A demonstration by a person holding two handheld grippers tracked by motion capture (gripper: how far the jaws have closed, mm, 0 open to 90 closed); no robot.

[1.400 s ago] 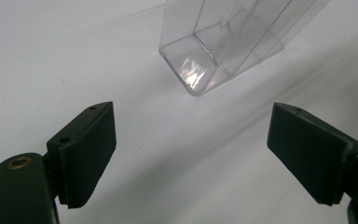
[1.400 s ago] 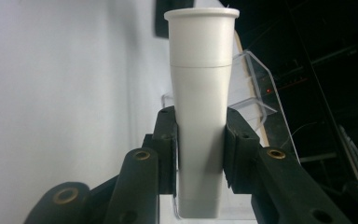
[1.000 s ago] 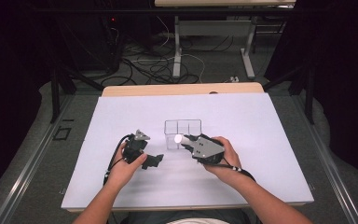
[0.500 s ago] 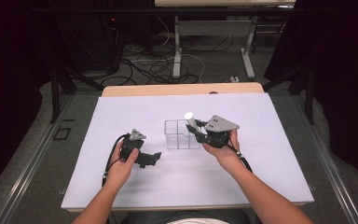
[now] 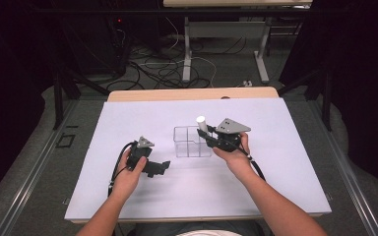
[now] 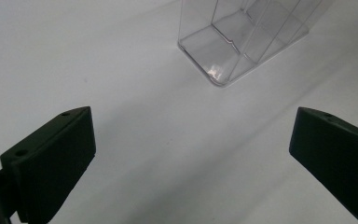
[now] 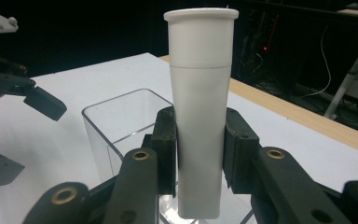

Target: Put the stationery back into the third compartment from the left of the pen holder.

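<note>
1. The right gripper (image 5: 207,137) has its jaws closed on a white tube (image 7: 200,116), which stands upright with its flanged end at the top.
2. In the high view the tube (image 5: 201,123) is above the right end of a clear plastic organizer (image 5: 192,142), near the middle of the white table (image 5: 285,162).
3. The left gripper (image 5: 165,166) rests low over the table, left and near of the organizer, its jaws spread wide and holding nothing.
4. The left gripper view shows the organizer's (image 6: 242,42) divided compartments beyond the parted jaws.
</note>
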